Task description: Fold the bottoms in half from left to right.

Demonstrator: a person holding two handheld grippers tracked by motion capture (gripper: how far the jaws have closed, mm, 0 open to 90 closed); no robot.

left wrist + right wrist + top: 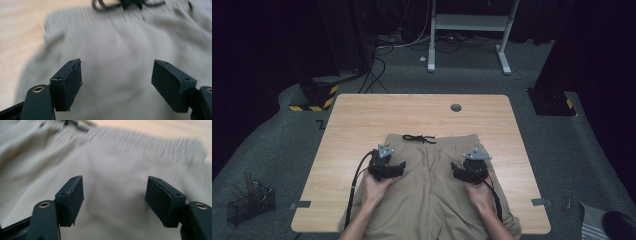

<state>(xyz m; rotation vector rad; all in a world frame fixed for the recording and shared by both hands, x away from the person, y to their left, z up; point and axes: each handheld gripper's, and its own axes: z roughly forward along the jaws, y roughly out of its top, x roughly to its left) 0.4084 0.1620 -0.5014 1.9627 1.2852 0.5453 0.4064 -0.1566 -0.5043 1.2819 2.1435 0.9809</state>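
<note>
Khaki shorts [428, 197] lie flat on the wooden table [362, 115], waistband at the far side with a black drawstring [418, 138] tied at its middle. My left gripper [392, 168] hovers over the left side of the shorts and my right gripper [462, 172] over the right side. The left gripper view has its gripper [117, 65] open above the fabric [117, 42], nothing between the jaws, with the drawstring [125, 3] at the top. In the right gripper view its gripper [114, 181] is also open over the cloth [112, 157], short of the gathered waistband [150, 142].
A round cable grommet [456, 107] sits near the table's far edge. On the floor at the left stands a wire basket [251, 202]. A white desk frame [472, 22] and cables lie beyond the table. The shorts' legs hang over the near edge.
</note>
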